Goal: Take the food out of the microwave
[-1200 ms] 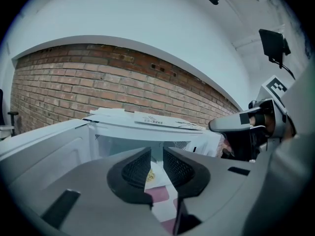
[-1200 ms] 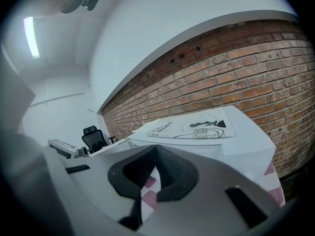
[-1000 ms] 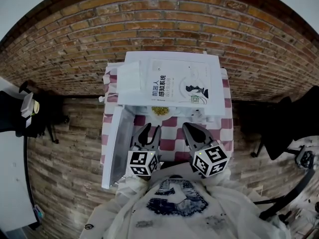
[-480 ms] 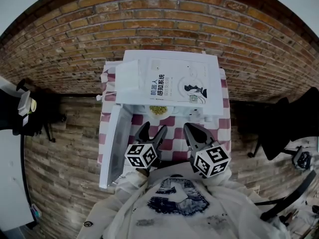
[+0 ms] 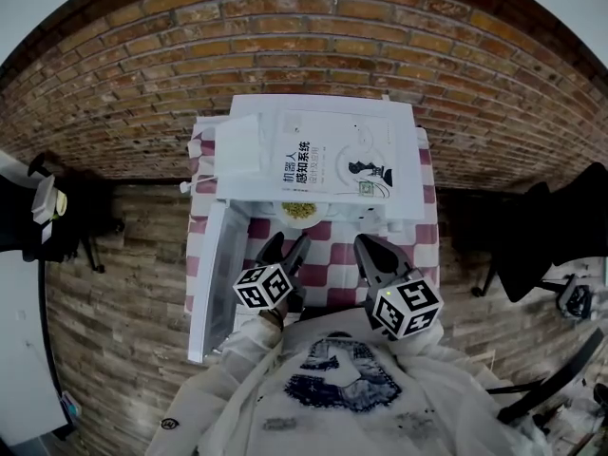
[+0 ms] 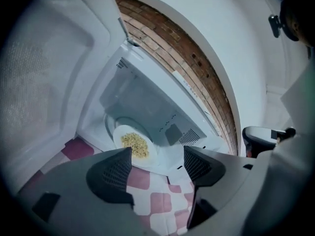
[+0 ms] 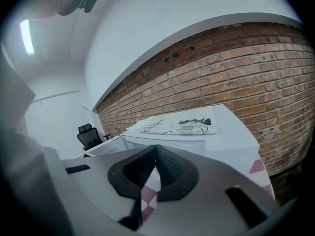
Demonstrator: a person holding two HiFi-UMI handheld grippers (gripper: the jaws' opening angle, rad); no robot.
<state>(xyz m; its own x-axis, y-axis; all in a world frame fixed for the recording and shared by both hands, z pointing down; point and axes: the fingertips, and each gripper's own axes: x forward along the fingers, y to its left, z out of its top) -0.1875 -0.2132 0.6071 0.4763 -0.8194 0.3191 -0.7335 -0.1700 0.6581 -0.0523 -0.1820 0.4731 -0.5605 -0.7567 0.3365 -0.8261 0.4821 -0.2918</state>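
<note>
Left hand-held gripper [image 6: 157, 163] hovers over the red-and-white checked tabletop [image 6: 152, 200], jaws spread wide with nothing between them, facing the white microwave [image 6: 142, 102]. The microwave door [image 5: 217, 283] stands swung open just left of that gripper. The plate of yellow food [image 6: 134, 144] sits inside the cavity, straight ahead of the jaws. The right hand-held gripper [image 5: 372, 250] is empty, jaws pressed together. A printed book [image 5: 337, 160] lies on the microwave, with a brick wall [image 5: 304, 36] behind it.
</note>
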